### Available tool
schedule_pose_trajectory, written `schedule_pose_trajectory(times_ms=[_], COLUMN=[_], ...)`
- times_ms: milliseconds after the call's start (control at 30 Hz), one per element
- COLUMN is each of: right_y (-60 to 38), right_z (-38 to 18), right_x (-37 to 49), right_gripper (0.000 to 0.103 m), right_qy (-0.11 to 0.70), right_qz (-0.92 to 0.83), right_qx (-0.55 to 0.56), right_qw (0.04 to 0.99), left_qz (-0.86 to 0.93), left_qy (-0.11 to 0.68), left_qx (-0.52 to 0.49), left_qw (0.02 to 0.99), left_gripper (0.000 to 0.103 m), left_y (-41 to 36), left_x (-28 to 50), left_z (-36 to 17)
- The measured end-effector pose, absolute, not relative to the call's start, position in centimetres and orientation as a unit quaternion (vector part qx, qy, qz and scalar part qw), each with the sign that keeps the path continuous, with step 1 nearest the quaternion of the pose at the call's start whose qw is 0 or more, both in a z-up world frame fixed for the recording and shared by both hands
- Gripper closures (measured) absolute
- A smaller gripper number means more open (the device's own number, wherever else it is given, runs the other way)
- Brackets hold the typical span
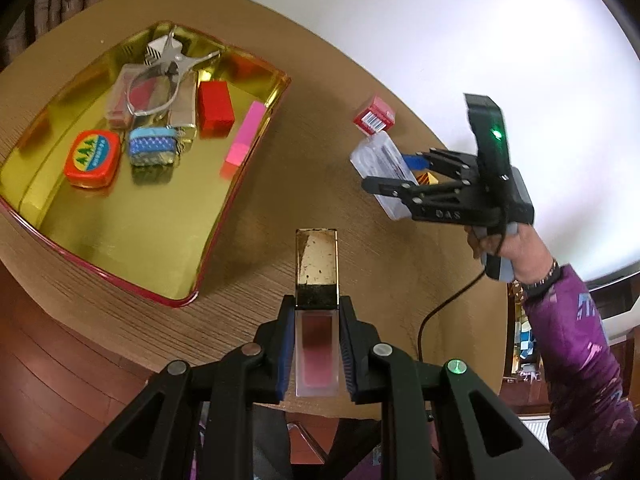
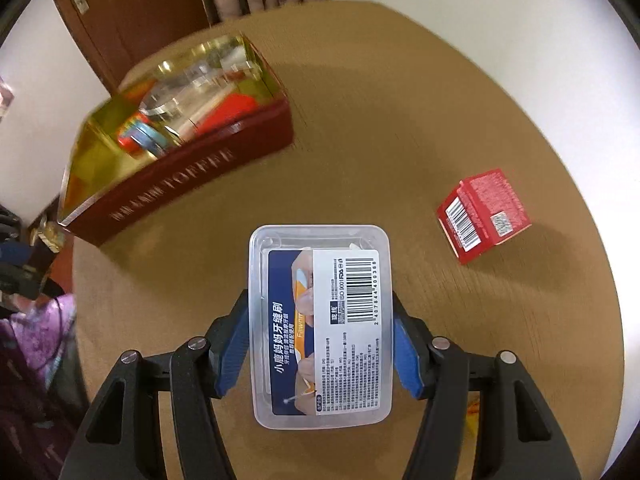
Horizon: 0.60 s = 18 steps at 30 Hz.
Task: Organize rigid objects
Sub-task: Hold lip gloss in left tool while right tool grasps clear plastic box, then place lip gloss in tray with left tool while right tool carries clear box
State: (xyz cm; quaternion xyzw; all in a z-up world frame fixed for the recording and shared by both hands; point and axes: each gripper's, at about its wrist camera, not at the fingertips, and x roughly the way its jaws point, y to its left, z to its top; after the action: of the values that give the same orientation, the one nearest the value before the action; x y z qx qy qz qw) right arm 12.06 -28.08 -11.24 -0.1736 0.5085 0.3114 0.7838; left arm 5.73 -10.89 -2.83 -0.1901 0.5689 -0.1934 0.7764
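My left gripper (image 1: 317,304) is shut on a lip gloss tube (image 1: 316,344) with a red body and a worn gold cap that points out over the table. My right gripper (image 2: 318,300) is shut on a clear plastic box (image 2: 320,320) with a blue and white barcode label, its blue pads (image 2: 232,356) pressing the long sides. From the left wrist view, that right gripper (image 1: 386,172) holds the box (image 1: 376,160) at the table's right side. A gold-lined tin (image 1: 240,184) with red outer walls (image 2: 180,188) sits at the left. A small red carton (image 2: 484,212) lies loose on the table.
Inside the tin lie a red oval AAA tin (image 1: 92,158), a blue patterned item (image 1: 153,146), a red block (image 1: 216,108), a pink eraser (image 1: 244,136), a metal clip (image 1: 168,76) and a clear case (image 1: 120,96). A black cable (image 1: 440,308) trails off the round wooden table (image 1: 360,260). A purple sleeve (image 1: 576,352) stands right.
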Motion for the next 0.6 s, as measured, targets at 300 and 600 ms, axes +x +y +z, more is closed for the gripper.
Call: schedule_pose_trajectory(times_ms=[300,600], right_y=[-26.3,-24.5], right_z=[-5.7,-4.5], right_x=[7.8,5.8], right_gripper=[0.044,0.044], right_qy=[0.442,0.434], right_qz=[0.331,0.340], right_qx=[-0.086,-0.056], right_qw=[0.830,0.832], left_qz=[-0.138,-0.098], left_qy=[0.529,0.541], left_qx=[-0.190,-0.183], left_qw=[0.815,0.815], left_gripper=[0.083,0.085], left_y=[-5.3,-1.1], left_x=[7.0,13.7], left_z=[-0.2,-2.6])
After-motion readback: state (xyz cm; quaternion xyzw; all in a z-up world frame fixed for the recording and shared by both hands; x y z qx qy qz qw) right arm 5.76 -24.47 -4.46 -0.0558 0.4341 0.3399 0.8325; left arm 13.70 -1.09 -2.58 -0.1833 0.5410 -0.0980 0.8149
